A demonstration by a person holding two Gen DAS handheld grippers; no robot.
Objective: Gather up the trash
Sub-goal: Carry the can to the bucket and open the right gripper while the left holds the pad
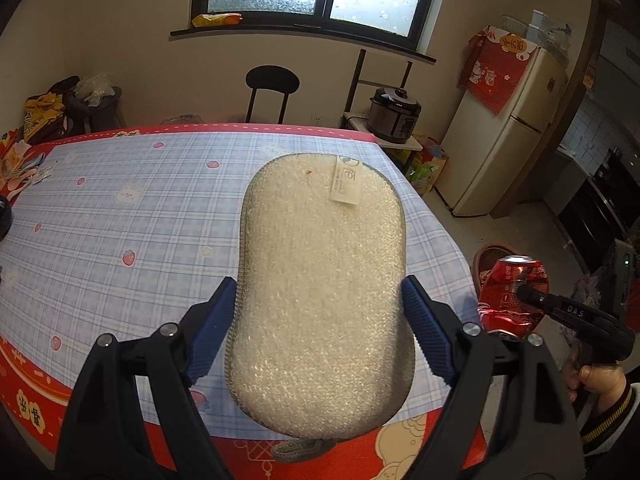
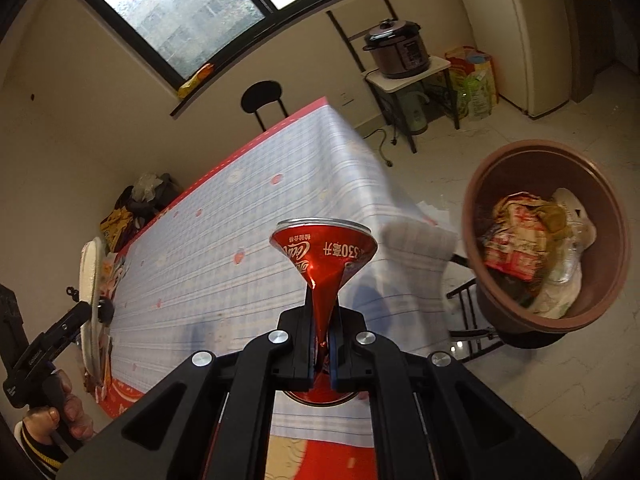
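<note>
My left gripper (image 1: 318, 308) is shut on a pale oblong sponge (image 1: 320, 280) with a small white label, held above the checked tablecloth (image 1: 120, 208). The blue pads (image 1: 216, 320) press on the sponge's two long sides. My right gripper (image 2: 323, 304) is shut on a crushed red soda can (image 2: 324, 252), pinched flat at its middle, over the table's near right corner. The same can (image 1: 510, 296) shows at the right of the left wrist view. A brown trash bin (image 2: 500, 300) holding wrappers and plastic stands on the floor to the right of the table.
A black chair (image 2: 262, 98) stands at the table's far end. A dark chair frame (image 2: 468, 320) sits between table and bin. A cooker (image 2: 398, 50) rests on a side shelf, with a fridge (image 1: 504, 132) beyond. Packets and clutter (image 1: 20, 168) lie at the table's left edge.
</note>
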